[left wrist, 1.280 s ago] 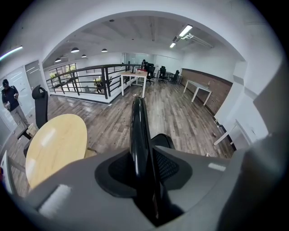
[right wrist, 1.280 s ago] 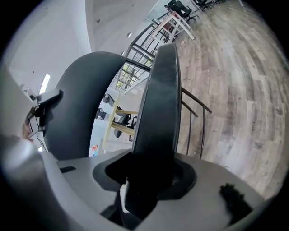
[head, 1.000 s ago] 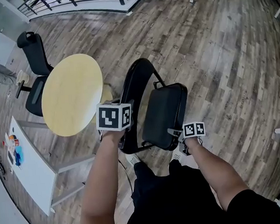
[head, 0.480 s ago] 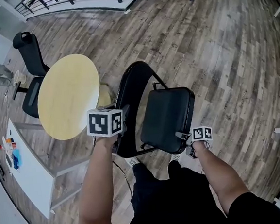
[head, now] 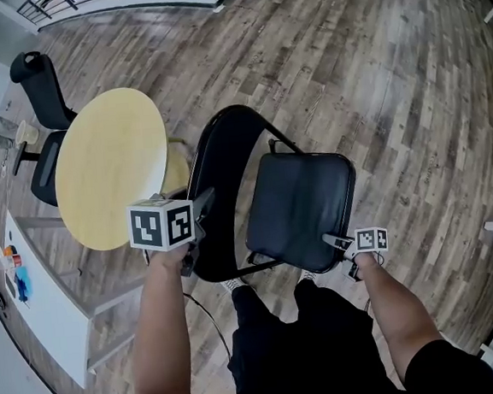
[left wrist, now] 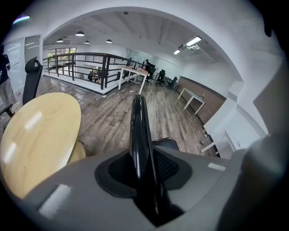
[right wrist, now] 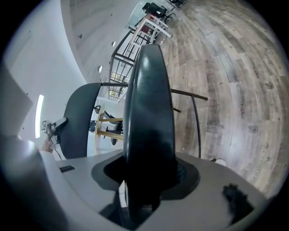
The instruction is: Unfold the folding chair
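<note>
Both hands have sunk lower in the head view since a second ago, and the seat (head: pixel 299 209) of the folding chair (head: pixel 226 163) has swung further down and away from the backrest (head: pixel 217 151), so the chair stands more open on the wooden floor (head: pixel 392 93).

The left gripper (head: pixel 199 208) has its fingers (left wrist: pixel 76 189) clamped narrowly on the thin black edge of the backrest. That edge runs straight up out of the gap between them, with the rest of the backrest curving away ahead of and above the fingertips.

The right gripper (head: pixel 331 241) holds the near corner of the seat. Its fingers have just been opening a little, yet the padded seat edge fills the gap between them and sits against both. From those fingers the seat stretches forward, and the backrest shows beyond it to the left, with the chair's thin black frame bars to the right.

Left of the left fingers, apart from the chair, stands a round yellow counter (head: pixel 111 165), and beyond it a black office chair (head: pixel 36 99). The person's legs are just below both grippers.
</note>
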Action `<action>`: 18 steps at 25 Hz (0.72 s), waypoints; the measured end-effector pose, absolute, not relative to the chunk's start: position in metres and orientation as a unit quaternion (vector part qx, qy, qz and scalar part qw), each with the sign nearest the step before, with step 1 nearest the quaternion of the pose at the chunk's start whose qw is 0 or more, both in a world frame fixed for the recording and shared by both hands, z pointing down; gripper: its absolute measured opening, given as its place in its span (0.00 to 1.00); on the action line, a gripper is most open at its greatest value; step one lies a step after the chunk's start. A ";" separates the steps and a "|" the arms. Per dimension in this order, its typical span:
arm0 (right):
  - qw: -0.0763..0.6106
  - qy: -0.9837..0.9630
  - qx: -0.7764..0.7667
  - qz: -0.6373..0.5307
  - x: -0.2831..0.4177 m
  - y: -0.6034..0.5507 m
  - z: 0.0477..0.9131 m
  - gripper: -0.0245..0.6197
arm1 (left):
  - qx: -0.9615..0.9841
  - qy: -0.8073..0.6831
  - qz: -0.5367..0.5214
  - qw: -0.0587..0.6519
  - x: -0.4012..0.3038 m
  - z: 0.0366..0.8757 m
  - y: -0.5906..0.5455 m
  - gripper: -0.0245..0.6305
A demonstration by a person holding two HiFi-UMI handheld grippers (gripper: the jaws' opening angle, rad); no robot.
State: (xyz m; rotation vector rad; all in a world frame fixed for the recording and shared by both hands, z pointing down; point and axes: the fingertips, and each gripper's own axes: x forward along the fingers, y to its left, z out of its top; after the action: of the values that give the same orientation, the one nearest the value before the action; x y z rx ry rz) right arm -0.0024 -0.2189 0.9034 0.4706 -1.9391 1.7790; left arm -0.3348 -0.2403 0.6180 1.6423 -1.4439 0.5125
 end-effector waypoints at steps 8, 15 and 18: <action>0.205 -0.708 0.144 0.660 0.012 -0.220 0.922 0.33 | 0.663 -0.572 0.188 0.446 -0.350 0.637 -0.236 0.21; 0.202 -0.704 0.152 0.664 0.035 -0.222 0.942 0.35 | 0.665 -0.568 0.183 0.448 -0.348 0.650 -0.238 0.21; 0.200 -0.704 0.153 0.663 0.035 -0.221 0.949 0.36 | 0.667 -0.566 0.181 0.450 -0.356 0.655 -0.236 0.21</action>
State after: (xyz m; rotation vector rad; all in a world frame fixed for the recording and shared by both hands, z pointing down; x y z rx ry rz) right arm 0.0351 -0.2206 0.9491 0.4283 -1.9689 1.8540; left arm -0.3564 -0.2356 0.6548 1.6481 -1.3999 0.4476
